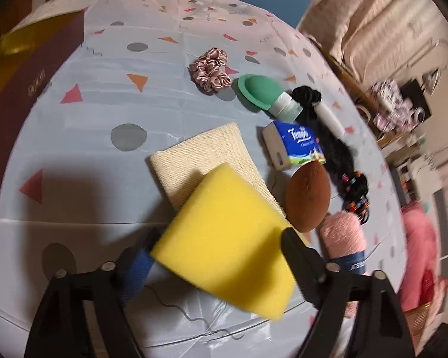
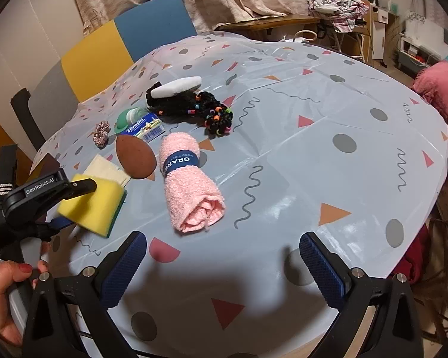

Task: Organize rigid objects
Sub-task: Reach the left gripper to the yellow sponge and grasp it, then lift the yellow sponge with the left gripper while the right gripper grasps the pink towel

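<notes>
My left gripper (image 1: 221, 247) is shut on a yellow sponge (image 1: 224, 238) and holds it over the near part of the table; the same sponge (image 2: 89, 200) shows in the right wrist view with a green underside. My right gripper (image 2: 224, 268) is open and empty above the tablecloth (image 2: 313, 149). Close by lie a cream cloth (image 1: 200, 155), a brown egg-shaped object (image 1: 307, 197), a rolled pink towel (image 2: 191, 185), a blue tissue pack (image 1: 295, 146), a green silicone piece (image 1: 254, 91), a white oblong object (image 2: 176, 88) and a black beaded hair bundle (image 2: 215, 113).
A pink scrunchie (image 1: 210, 70) lies further back. A dark red box (image 1: 24, 113) stands at the left edge. A yellow, blue and grey chair (image 2: 119, 47) is behind the table. Pink fabric (image 2: 442, 89) hangs at the table's right side.
</notes>
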A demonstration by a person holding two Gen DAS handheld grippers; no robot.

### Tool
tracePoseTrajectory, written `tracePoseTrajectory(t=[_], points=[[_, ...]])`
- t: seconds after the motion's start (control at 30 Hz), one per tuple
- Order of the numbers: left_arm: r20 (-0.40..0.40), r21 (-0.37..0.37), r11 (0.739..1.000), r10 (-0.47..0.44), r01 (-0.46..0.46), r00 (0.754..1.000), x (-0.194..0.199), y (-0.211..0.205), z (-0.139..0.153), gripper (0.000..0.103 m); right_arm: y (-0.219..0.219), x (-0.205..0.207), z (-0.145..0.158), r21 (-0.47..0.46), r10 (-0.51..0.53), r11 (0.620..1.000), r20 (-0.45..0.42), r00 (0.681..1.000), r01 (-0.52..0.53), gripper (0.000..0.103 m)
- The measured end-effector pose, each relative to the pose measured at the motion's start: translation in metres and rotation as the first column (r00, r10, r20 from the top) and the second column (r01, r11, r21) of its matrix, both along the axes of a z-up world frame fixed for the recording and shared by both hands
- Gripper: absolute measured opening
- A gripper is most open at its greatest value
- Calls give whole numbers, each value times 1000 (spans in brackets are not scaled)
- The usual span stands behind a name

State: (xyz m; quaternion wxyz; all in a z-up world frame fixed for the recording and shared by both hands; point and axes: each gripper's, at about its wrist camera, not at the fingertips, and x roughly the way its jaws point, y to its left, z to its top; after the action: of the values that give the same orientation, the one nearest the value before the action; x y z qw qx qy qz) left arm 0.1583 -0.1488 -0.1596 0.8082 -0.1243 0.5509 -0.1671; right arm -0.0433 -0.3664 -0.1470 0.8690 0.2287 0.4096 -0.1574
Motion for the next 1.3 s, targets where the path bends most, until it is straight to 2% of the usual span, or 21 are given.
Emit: tracePoseTrajectory(t=[0.1,0.17,0.27,0.57,0.73,0.93,1.0,1.1,1.17,1.2,1.27,1.3], points=[[19,-19,999,-30,31,999,-3,3,1,76,2,3,1,-14,12,1000,8,1000,-12,103],[20,-56,998,-25,26,1000,-6,12,1,68,3,5,3,-28,19,999,21,1000,-19,103],[7,-115,993,-11,12,1000,-12,26,0,62,3,12,4,-45,31,999,31,999,-29,103],[41,-167,985,-35,42,999,-32,48,10,49,7,39,2,-102,75,992,13,997,-73,103],[63,-163,986,-27,37,998,-40,66,14,48,19,42,11,-116,114,987,54,992,-107,103],[44,-151,989,12,-5,999,-38,90,13,49,21,55,10,-141,112,984,31,993,-107,103],[28,-146,989,9,-5,1000,-40,95,12,52,18,61,6,-149,105,984,9,994,-103,103],[25,-62,998,-3,4,1000,-45,95,8,55,15,75,-2,-169,114,978,-36,993,-119,103],[29,-55,998,-19,21,999,-49,96,5,65,16,81,-6,-175,128,975,-54,990,-136,103],[41,-66,997,-24,27,999,-52,98,4,65,16,83,-9,-178,133,974,-61,989,-142,103],[55,-60,997,-37,40,998,-54,96,4,67,17,88,-15,-180,142,971,-82,986,-155,96],[69,-37,998,-50,52,996,-56,93,6,67,18,90,-18,-173,146,972,-88,985,-160,84]])
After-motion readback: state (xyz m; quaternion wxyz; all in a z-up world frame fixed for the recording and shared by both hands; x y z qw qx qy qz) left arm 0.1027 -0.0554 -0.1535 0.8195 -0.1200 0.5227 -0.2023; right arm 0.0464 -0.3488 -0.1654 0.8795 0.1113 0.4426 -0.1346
